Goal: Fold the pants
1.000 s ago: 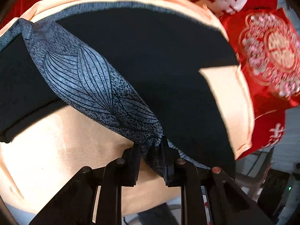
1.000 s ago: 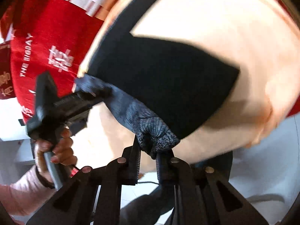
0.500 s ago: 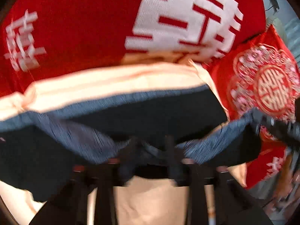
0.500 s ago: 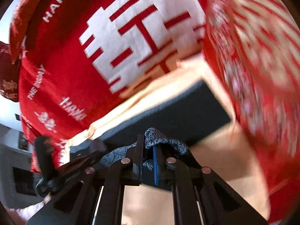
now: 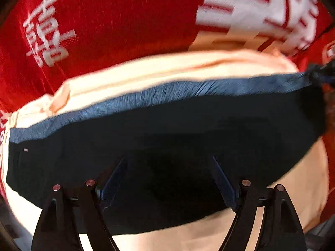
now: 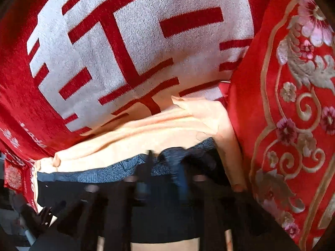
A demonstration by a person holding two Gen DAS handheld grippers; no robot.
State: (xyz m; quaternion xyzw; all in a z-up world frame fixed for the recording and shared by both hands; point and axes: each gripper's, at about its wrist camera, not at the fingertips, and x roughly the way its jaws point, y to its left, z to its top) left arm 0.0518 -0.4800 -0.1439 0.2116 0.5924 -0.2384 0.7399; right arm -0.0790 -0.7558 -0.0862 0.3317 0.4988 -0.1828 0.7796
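One pair of pants (image 5: 167, 138) lies folded at the centre, black with a single blue patterned band (image 5: 159, 96) along its twelve o'clock edge. One peach cloth (image 5: 159, 71) spreads beneath it. One red blanket (image 5: 117, 21) with white characters fills the view from ten to one o'clock. One red embroidered cushion (image 6: 293, 108) sits at three o'clock in the right wrist view. Two grippers appear: the left gripper (image 5: 167, 179) and the right gripper (image 6: 163, 179), each at six o'clock in its own view.

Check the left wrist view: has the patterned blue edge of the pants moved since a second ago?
Yes. The patterned blue edge, held near the camera before, now lies along the far side against the peach cloth; the left gripper has just been opening, nothing pinched.
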